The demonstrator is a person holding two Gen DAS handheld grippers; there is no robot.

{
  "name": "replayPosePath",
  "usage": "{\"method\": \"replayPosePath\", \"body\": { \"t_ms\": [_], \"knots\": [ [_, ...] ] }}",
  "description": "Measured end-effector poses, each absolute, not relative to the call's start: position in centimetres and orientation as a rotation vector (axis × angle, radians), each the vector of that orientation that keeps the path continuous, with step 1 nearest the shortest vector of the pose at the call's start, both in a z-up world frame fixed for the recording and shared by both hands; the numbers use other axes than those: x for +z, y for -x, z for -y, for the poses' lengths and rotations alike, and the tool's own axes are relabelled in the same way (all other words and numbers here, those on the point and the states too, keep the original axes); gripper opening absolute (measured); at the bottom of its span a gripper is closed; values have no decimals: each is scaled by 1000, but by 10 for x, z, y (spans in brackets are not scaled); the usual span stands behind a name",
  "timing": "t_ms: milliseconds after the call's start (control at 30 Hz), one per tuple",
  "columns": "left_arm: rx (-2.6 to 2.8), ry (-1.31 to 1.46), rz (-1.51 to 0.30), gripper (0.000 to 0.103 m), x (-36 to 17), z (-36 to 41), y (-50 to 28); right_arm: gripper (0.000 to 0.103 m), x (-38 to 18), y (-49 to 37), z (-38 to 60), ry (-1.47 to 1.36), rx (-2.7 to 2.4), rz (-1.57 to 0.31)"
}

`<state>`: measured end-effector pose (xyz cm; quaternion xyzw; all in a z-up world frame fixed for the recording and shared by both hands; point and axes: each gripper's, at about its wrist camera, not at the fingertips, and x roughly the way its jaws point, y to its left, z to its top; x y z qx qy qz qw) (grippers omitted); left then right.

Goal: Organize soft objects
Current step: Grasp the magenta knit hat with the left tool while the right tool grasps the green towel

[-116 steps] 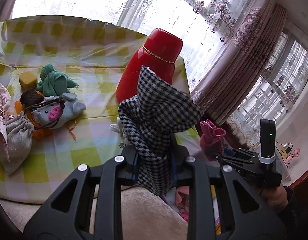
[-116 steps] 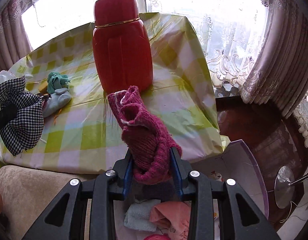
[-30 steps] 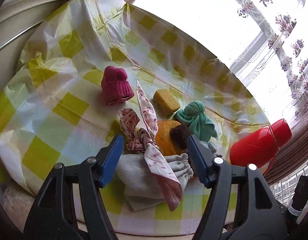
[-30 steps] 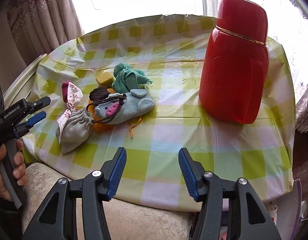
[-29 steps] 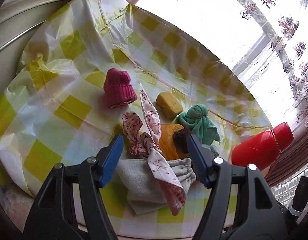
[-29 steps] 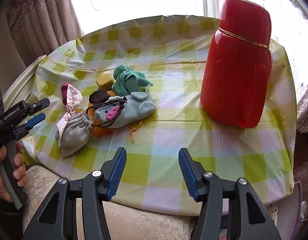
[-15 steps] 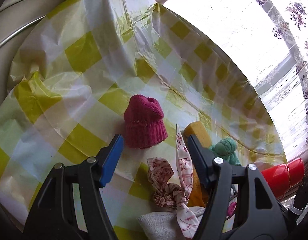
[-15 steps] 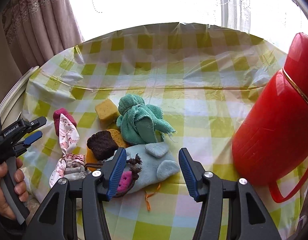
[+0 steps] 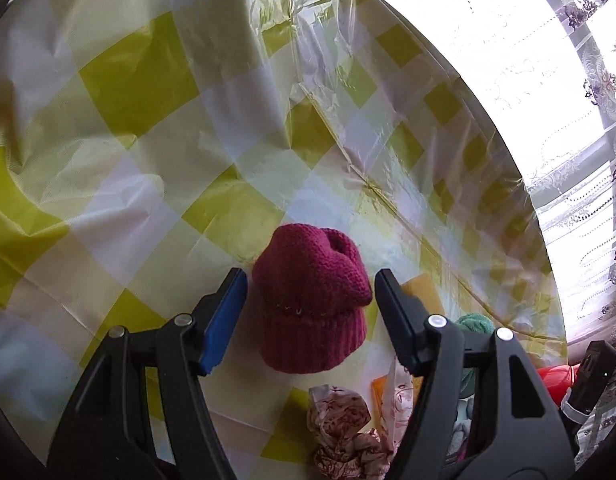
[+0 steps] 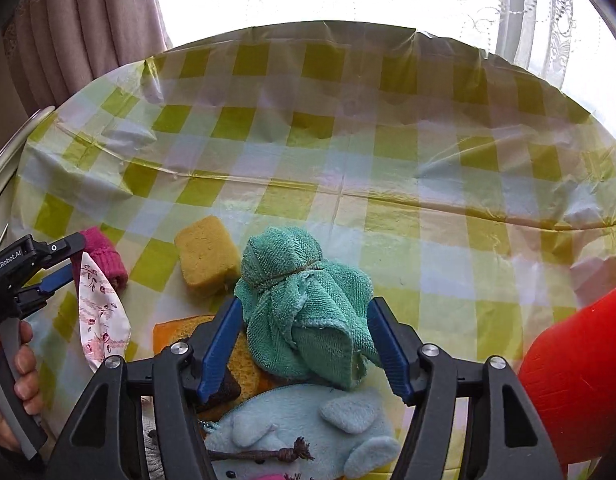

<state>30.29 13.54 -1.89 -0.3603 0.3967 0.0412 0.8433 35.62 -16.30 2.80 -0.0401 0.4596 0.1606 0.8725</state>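
On the checked bench [image 9: 119, 92], seen from the left wrist, the left tool [image 9: 310, 294] hangs released, its blue pads either side of a maroon knit hat [image 9: 312, 300], not yet gripped. A floral cloth [image 9: 344, 424] crowds the near edge.

From the right wrist, the right tool [image 10: 303, 326], jaws just widened, straddles a green towel bundle [image 10: 303, 300] without pinching. Yellow sponge [image 10: 205, 254], grey plush toy [image 10: 308, 436] and red flask [image 10: 580, 380] wait, so sorting looks partly done.

Red flask [image 10: 580, 384] cut off by the right edge, grey plush toy [image 10: 303, 436] running off the bottom edge, orange sponge [image 10: 179, 330] mostly hidden behind the right gripper's finger, floral cloth [image 9: 344, 428] cropped at the bottom in the left wrist view.
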Motion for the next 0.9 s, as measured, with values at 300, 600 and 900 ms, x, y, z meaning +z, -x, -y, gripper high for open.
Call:
{"method": "replayPosePath", "body": {
  "t_ms": [300, 600, 900],
  "knots": [
    [38, 762, -883, 47, -34, -129, -313, 65, -5, -388, 150, 109, 358, -1070],
    [76, 737, -746, 41, -12, -137, -295, 49, 7, -376, 167, 20, 343, -975],
    [58, 653, -657, 41, 21, -119, -267, 49, 52, -326, 194, -40, 289, -808]
  ]
}}
